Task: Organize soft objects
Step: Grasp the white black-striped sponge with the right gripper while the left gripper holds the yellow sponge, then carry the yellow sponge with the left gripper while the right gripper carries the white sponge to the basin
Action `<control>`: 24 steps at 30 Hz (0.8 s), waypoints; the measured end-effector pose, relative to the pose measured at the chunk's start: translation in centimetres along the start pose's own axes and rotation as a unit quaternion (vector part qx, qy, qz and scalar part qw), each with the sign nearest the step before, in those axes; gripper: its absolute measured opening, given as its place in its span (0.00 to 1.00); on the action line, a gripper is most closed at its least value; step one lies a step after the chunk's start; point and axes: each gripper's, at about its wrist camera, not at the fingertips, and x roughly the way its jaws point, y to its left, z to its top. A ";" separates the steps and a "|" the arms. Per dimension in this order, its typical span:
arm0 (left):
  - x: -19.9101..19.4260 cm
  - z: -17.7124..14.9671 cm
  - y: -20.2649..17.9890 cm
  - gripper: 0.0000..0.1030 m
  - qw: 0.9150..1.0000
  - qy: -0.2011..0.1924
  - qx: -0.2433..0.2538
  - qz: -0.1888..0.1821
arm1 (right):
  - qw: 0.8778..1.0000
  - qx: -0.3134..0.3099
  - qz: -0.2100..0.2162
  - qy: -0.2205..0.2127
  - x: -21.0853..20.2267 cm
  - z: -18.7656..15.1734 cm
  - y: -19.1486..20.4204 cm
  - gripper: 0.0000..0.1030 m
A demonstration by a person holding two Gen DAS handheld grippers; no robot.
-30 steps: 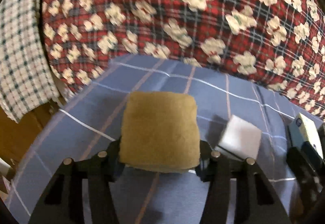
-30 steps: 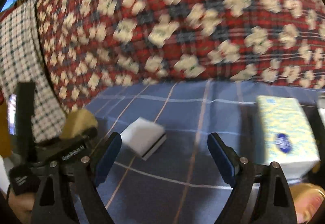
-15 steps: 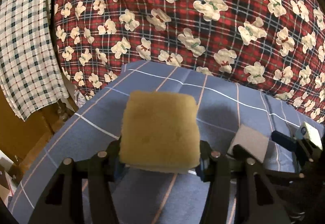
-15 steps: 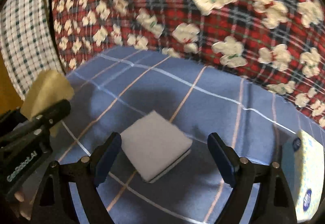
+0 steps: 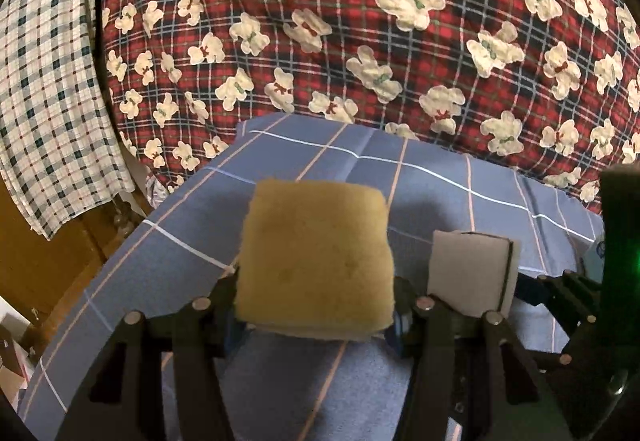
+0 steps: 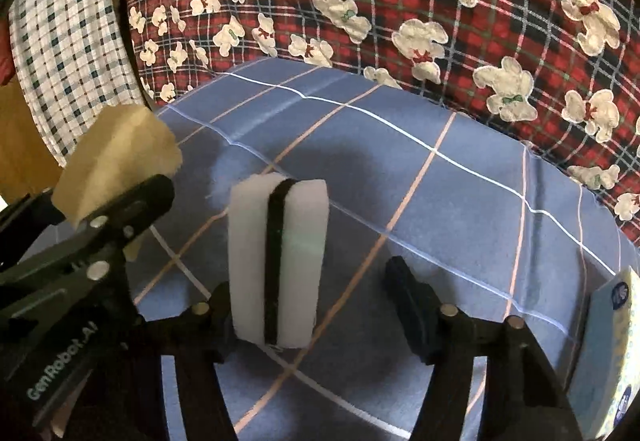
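Note:
My left gripper (image 5: 316, 297) is shut on a yellow sponge (image 5: 316, 253) and holds it above the blue checked sheet (image 5: 440, 177). To its right a white sponge with a black middle layer (image 5: 468, 273) stands on edge. In the right wrist view this white sponge (image 6: 276, 261) is upright between the jaws of my right gripper (image 6: 312, 289). It leans against the left finger, and a wide gap separates it from the right finger (image 6: 404, 281). These jaws are closing. The yellow sponge (image 6: 116, 157) shows at the left in the other gripper.
A bulky red plaid quilt with white bears (image 5: 360, 41) rises behind the sheet. A white and green checked cloth (image 5: 44, 81) hangs at the left over brown wood (image 5: 48, 261). A pale tissue pack (image 6: 612, 341) lies at the right edge.
The white sponge lay flat on the sheet and now stands on edge between the right jaws, which have narrowed. The right gripper moved in over it. The left gripper kept still.

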 end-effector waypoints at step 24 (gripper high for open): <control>-0.4 -0.1 -0.4 0.53 1.000 -0.008 0.006 0.000 | 0.987 0.047 0.011 -0.152 -6.0 -1.9 -0.3 0.31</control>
